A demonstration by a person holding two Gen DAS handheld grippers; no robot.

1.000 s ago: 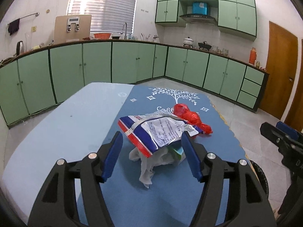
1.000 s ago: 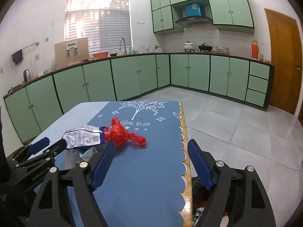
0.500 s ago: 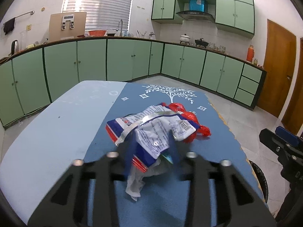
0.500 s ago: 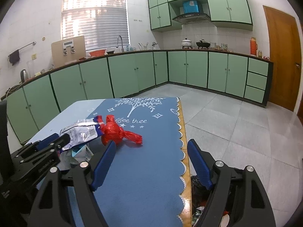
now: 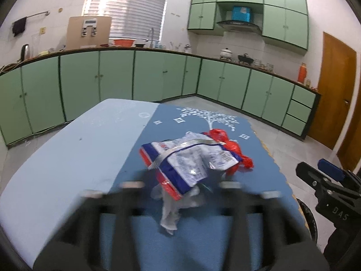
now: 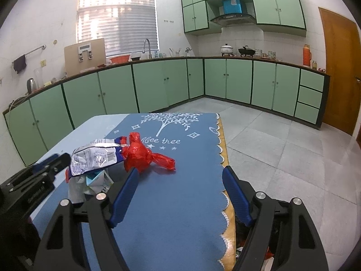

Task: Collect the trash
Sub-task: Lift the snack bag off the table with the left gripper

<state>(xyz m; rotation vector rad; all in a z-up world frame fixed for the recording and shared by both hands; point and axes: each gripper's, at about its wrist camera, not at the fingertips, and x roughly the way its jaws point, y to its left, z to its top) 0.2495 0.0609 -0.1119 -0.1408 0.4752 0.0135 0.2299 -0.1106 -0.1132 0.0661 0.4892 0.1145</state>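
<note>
Frustratingly, left gripper [image 5: 183, 185] motion-blurred behind wrapper [image 5: 189, 160]

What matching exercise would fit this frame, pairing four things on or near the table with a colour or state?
Column one:
1. snack wrapper
2. knotted plastic bag
3. right gripper
4. tablecloth

Column two:
A. open, holding nothing
B. blue with a white tree print
C. red
D. silver, white and blue, lying on top of the trash pile

Pairs: 1-D, 2-C, 3-A, 4-B
</note>
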